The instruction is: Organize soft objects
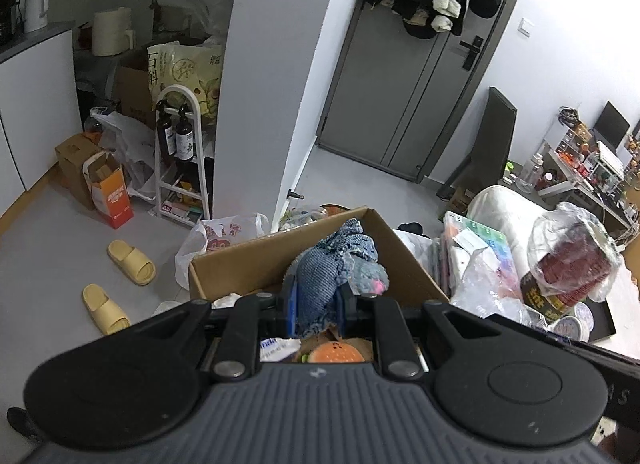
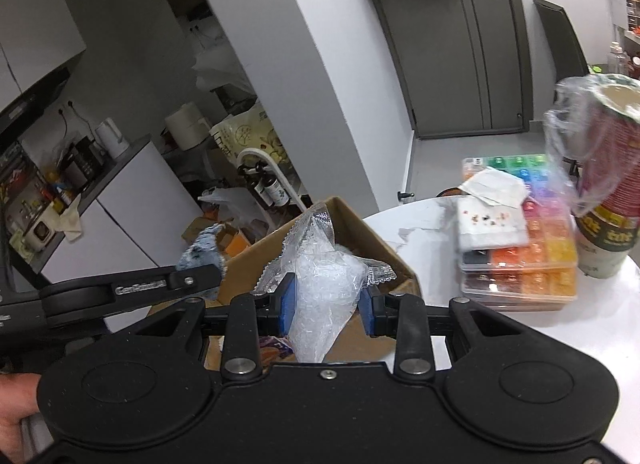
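Left gripper (image 1: 316,314) grips a blue cloth (image 1: 334,264), right gripper (image 2: 326,304) clenches a clear bag (image 2: 320,284); both hang over the open box (image 1: 240,260), which lies straight below and ahead

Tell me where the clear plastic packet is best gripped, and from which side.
The right gripper has the clear plastic packet across its bulging middle, blue pads on either flank, serrated top edge upright above the cardboard box. That looks sound: the middle gives bulk to pinch, while the flat, thin sealed edges might slip. Coming from the near side keeps clear of the box walls.
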A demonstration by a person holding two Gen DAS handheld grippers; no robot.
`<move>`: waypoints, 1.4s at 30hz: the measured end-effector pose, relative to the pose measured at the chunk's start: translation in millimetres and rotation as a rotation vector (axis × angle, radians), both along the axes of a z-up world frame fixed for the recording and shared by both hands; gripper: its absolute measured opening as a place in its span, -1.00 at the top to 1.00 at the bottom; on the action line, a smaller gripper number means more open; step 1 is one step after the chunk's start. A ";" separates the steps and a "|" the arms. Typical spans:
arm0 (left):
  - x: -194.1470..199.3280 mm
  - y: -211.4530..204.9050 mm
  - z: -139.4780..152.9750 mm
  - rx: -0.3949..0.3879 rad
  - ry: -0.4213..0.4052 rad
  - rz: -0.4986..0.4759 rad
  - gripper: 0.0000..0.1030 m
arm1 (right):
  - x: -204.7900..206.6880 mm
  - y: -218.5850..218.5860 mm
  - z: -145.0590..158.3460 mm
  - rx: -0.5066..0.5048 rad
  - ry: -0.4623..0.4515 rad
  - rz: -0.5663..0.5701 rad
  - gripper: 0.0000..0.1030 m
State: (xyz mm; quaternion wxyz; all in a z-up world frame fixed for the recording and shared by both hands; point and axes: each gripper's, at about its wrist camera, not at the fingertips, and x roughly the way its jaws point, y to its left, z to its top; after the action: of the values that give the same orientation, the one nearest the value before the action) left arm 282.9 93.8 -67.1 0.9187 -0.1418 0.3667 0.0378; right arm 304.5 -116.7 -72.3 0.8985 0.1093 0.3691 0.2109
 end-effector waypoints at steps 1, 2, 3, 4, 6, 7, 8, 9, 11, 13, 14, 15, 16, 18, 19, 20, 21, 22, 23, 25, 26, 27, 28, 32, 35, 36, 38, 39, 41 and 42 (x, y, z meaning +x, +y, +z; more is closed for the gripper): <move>4.2 1.5 -2.3 -0.001 0.011 -0.003 0.65 | 1.5 4.2 0.4 -0.004 0.001 0.006 0.38; 7.0 2.2 -4.8 -0.003 0.022 -0.008 0.63 | 2.2 6.9 0.6 -0.007 0.001 0.011 0.38; 11.0 3.4 -7.9 -0.004 0.038 -0.011 0.63 | 2.9 9.7 0.8 -0.009 0.002 0.015 0.38; 13.5 3.5 -10.3 0.016 0.045 0.004 0.60 | 3.3 12.0 1.1 -0.009 0.003 0.018 0.38; 13.7 1.8 -11.9 0.072 0.036 0.019 0.56 | 4.1 16.2 1.1 -0.010 0.006 0.023 0.38; 13.0 2.2 -12.3 0.072 0.036 0.017 0.47 | 4.5 18.7 0.7 -0.014 0.007 0.028 0.38; 11.4 5.2 -13.4 0.052 0.040 0.016 0.42 | 5.0 20.4 -0.1 -0.021 0.006 0.035 0.38; 10.2 8.2 -14.1 0.033 0.043 0.022 0.33 | 6.1 23.2 -0.8 -0.030 0.007 0.040 0.38; 6.2 13.1 -14.0 0.021 0.033 0.029 0.29 | 8.2 26.5 -2.5 -0.037 0.013 0.045 0.38; 3.1 17.7 -11.6 0.025 0.029 0.050 0.28 | 9.3 29.9 -2.8 -0.029 0.022 0.049 0.38; 2.1 19.5 -10.2 0.017 0.028 0.062 0.28 | 10.0 30.9 -3.4 -0.021 0.026 0.049 0.38; 0.1 23.2 -8.9 0.002 0.027 0.078 0.27 | 10.9 32.2 -4.1 -0.014 0.031 0.048 0.38; -1.6 26.4 -8.0 -0.012 0.026 0.092 0.26 | 11.8 33.5 -5.0 -0.008 0.036 0.047 0.38; -4.4 29.1 -5.8 -0.018 0.025 0.105 0.21 | 13.2 36.1 -7.0 0.001 0.044 0.049 0.37; -4.9 29.7 -5.0 -0.014 0.024 0.104 0.15 | 13.7 38.0 -7.9 0.007 0.048 0.054 0.33; -6.3 30.2 -4.3 -0.010 0.024 0.105 0.11 | 14.1 40.2 -8.7 0.016 0.053 0.063 0.29; -7.6 30.6 -4.1 -0.008 0.028 0.110 0.04 | 14.7 42.4 -9.4 0.020 0.061 0.066 0.19; -7.6 29.8 -4.1 -0.007 0.033 0.111 -0.02 | 14.8 42.7 -10.0 0.023 0.067 0.062 -0.04; -8.2 29.9 -4.0 -0.008 0.040 0.109 -0.04 | 14.2 41.9 -9.9 0.024 0.065 0.054 -0.10; -8.4 29.0 -3.5 -0.001 0.046 0.104 -0.21 | 12.3 39.2 -8.4 0.020 0.062 0.048 -0.12; -8.2 27.9 -2.6 0.006 0.048 0.104 -0.27 | 11.6 36.7 -7.8 0.024 0.066 0.045 -0.12; -8.5 26.7 -1.6 0.013 0.050 0.104 -0.36 | 11.5 34.5 -7.5 0.026 0.069 0.042 -0.12; -9.4 25.9 -1.5 0.016 0.050 0.103 -0.45 | 10.7 31.6 -6.3 0.025 0.070 0.038 -0.12; -12.3 19.8 2.6 0.025 0.056 0.081 -0.60 | 5.3 18.6 0.8 0.023 0.066 0.019 -0.26; -14.1 14.0 5.4 0.038 0.072 0.054 -0.67 | 0.9 9.9 5.3 0.019 0.064 0.009 -0.37; -14.9 11.7 6.1 0.041 0.079 0.047 -0.69 | -0.6 8.3 6.3 0.018 0.062 0.006 -0.41; -17.4 6.9 8.0 0.051 0.094 0.041 -0.71 | -5.0 2.4 9.1 0.018 0.061 -0.001 -0.46; -18.6 4.9 9.2 0.056 0.097 0.037 -0.75 | -7.5 -1.6 10.9 0.019 0.062 -0.005 -0.50; -21.9 0.0 11.2 0.073 0.105 0.030 -0.83 | -9.6 -9.8 13.5 0.024 0.063 -0.010 -0.59; -24.0 -2.6 12.9 0.081 0.106 0.025 -0.86 | -12.0 -14.1 15.6 0.026 0.062 -0.016 -0.65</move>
State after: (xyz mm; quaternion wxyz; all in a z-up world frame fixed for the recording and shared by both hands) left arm 258.9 91.2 -54.2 0.9025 -0.1068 0.4111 0.0715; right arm 292.5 -130.7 -56.8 0.8867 0.1302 0.3933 0.2052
